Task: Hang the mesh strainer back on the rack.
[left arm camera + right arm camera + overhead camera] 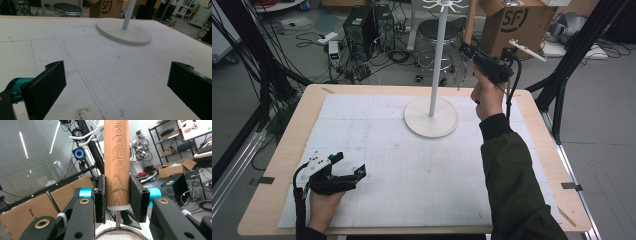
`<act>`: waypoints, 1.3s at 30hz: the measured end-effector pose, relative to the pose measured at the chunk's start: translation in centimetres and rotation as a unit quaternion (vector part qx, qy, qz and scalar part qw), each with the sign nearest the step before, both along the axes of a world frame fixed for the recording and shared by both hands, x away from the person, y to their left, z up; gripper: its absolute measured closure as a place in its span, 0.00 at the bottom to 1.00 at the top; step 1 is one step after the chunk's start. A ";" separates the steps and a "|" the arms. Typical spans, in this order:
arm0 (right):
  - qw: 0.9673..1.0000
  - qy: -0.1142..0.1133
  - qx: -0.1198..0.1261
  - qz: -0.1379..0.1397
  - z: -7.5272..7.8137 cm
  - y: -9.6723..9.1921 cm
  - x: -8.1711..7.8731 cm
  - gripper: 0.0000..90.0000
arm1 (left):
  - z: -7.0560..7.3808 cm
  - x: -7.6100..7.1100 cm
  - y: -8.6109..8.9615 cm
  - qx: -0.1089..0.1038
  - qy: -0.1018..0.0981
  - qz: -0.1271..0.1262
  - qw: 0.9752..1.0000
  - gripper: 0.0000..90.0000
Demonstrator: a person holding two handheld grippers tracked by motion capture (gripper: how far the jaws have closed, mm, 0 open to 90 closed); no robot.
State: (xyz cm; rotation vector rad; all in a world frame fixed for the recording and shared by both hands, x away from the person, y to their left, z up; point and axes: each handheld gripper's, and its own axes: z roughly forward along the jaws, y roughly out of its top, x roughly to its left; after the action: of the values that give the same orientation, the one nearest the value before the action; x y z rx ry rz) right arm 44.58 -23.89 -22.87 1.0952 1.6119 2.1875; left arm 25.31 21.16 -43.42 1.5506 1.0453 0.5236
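Note:
A small mesh strainer with a wooden handle [117, 162] marked "KITCHEN TOOL" stands upright between the pads of my right gripper [117, 200], which is shut on it. In the high view that gripper [466, 49] is raised beside the pole of a white hook stand [439, 55]. The handle [470, 22] points up and the mesh bowl [460, 75] hangs below. A white hook arm [85, 136] of the stand shows close behind the handle. My left gripper [349, 165] rests at the table's front left, open and holding nothing [117, 85].
The stand's round base [431, 117] sits at the back middle of the white foam mat [412, 170]; it is also in the left gripper view [124, 31]. Beyond the table are a cardboard box [517, 22], a stool [439, 30] and cables on the floor.

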 end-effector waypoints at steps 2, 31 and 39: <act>1.000 0.003 0.002 0.003 -0.1 0.0 0.3 0.77 | 0.0 0.0 0.0 0.000 0.000 0.001 1.000 0.03; 1.000 0.009 0.003 0.016 0.3 -0.6 1.8 0.77 | -0.2 0.0 0.2 0.001 0.004 0.005 1.000 0.03; 1.000 0.016 0.000 0.026 0.0 -0.5 2.1 0.77 | -0.2 0.0 0.2 0.002 0.005 0.004 1.000 0.03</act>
State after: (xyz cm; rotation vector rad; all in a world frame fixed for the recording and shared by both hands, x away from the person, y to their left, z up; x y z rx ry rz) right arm 46.70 -24.42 -22.88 1.1058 1.6726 2.2133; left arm 25.30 21.37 -43.66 1.5545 1.0597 0.5251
